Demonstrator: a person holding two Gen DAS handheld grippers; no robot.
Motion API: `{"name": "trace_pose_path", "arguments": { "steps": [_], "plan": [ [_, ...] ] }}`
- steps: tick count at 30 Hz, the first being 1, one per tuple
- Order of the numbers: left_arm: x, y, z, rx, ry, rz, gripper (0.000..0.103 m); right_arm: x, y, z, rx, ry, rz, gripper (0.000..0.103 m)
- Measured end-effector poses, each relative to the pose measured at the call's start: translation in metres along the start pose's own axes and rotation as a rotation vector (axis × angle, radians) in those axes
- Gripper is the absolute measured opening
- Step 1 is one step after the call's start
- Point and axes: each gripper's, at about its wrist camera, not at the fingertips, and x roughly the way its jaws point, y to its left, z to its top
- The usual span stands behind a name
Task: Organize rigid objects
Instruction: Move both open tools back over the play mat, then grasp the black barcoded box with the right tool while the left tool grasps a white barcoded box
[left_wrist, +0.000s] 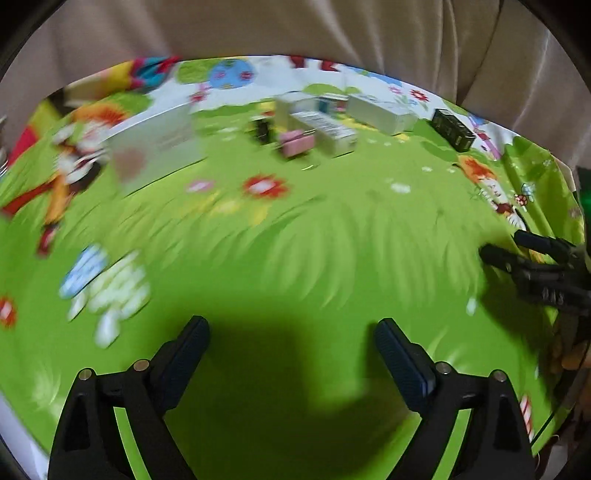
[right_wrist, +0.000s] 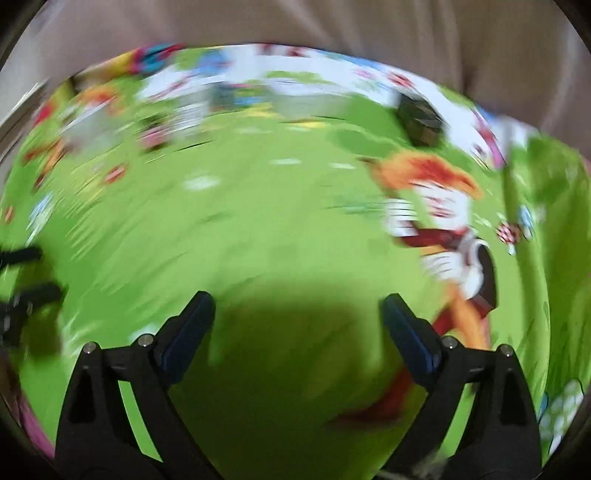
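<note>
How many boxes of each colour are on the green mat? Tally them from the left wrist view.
White boxes: 4
Pink box: 1
Black items: 2
Total: 7, though blur may hide others.

A loose group of small rigid items sits at the far side of the scene, around twelve to one o'clock in the left wrist view. At the group's eleven o'clock edge stands a small dark item (left_wrist: 261, 130), blurred. Just beside it, toward three o'clock, a small pink box (left_wrist: 296, 143) rests upright. Touching or nearly touching it lies a long white carton with printed labels (left_wrist: 325, 130). Behind stands a taller white box (left_wrist: 291, 107). Toward two o'clock lies a long plain white box (left_wrist: 380, 112), and well apart, farther right, a black rectangular box (left_wrist: 453, 129), tilted.
</note>
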Motion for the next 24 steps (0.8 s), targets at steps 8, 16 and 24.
{"name": "trace_pose_path", "arguments": {
  "steps": [8, 16, 24],
  "plan": [
    [0.045, -0.053, 0.055, 0.052, 0.013, 0.028, 0.103, 0.058, -0.088, 0.072, 0.128, 0.010, -0.082, 0.103],
    [0.083, -0.068, 0.110, 0.008, 0.010, 0.051, 0.103, 0.111, -0.125, 0.143, 0.127, 0.017, -0.083, 0.103],
    [0.111, -0.050, 0.153, -0.077, -0.019, 0.108, 0.103, 0.132, -0.132, 0.175, 0.090, 0.011, -0.049, 0.103]
  ]
}}
